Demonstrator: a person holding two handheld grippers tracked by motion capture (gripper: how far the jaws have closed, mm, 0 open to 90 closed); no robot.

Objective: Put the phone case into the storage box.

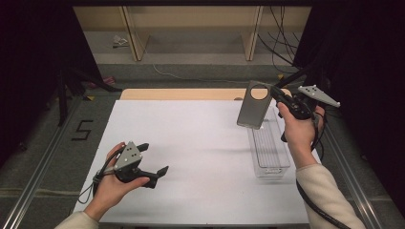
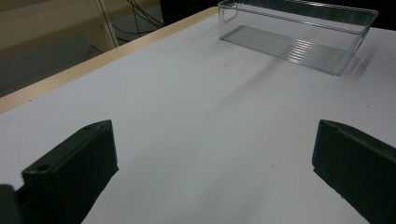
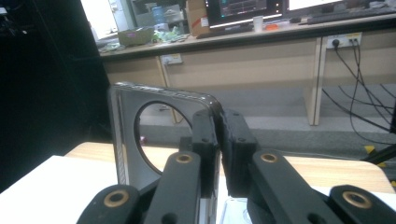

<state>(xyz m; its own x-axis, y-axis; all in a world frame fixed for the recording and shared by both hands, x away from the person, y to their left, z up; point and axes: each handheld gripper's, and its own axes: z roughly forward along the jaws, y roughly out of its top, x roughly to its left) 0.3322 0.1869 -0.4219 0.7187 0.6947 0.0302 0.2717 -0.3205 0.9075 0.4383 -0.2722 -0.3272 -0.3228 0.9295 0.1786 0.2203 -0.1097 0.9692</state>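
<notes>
A grey metal plate (image 1: 254, 112) with a round hole near its top hangs in the air above the far end of a clear plastic bin (image 1: 270, 150). My right gripper (image 1: 276, 92) is shut on the plate's upper edge beside the hole. In the right gripper view the plate (image 3: 126, 135) stands upright, pinched between the two black jaws of the right gripper (image 3: 219, 140). My left gripper (image 1: 154, 159) rests low over the white table (image 1: 191, 143) at the near left, open with nothing between its jaws. The left gripper view shows the bin (image 2: 299, 32) far ahead.
The table's wooden far edge (image 1: 186, 93) borders a grey floor with cables and shelf legs (image 1: 133, 33). Black curtains close off both sides. A metal rail (image 1: 43, 157) runs along the left of the table.
</notes>
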